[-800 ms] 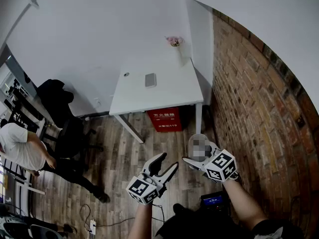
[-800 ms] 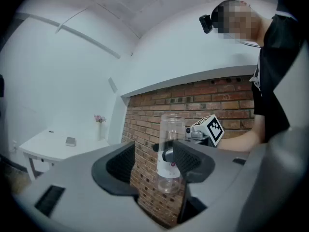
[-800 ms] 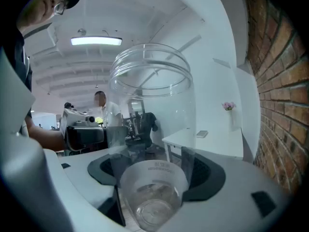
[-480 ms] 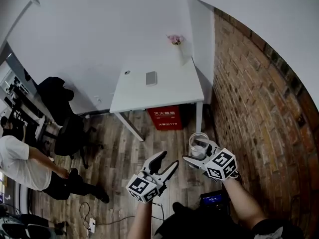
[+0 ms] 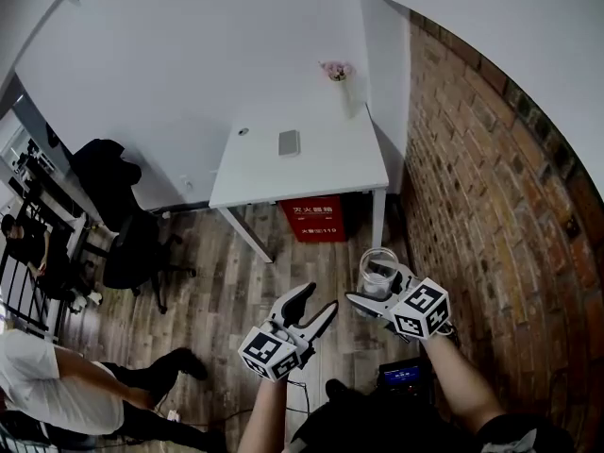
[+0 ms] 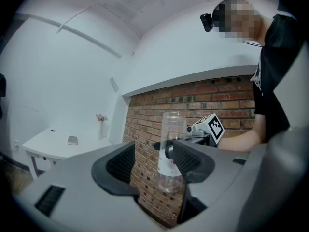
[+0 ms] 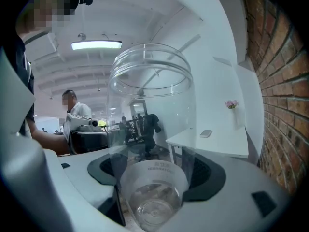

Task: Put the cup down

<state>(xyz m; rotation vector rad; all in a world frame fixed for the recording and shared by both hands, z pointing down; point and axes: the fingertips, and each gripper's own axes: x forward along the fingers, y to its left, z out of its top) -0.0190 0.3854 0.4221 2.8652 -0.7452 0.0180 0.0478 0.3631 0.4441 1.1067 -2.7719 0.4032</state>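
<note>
Lighting: bright and even in all three views. A ceiling strip light [image 7: 96, 45] is visible in the right gripper view and burns out to white. White walls carry a cool bluish cast. A soft shadow lies under the worktop [image 5: 302, 159].

Glare: pale reflections streak the clear cup [image 7: 149, 129], and the room behind it is warped.

Distortion: strong fisheye. The brick wall [image 5: 491, 187] bows in the head view, and both gripper views have black corners.

Focus: the near body of the left hand-held gripper [image 6: 154, 161] is soft.

White left hand-held gripper [image 5: 319, 299], right hand-held gripper [image 5: 377, 287]; marker cubes [image 5: 269, 355]; black sleeve [image 5: 514, 434]
</note>
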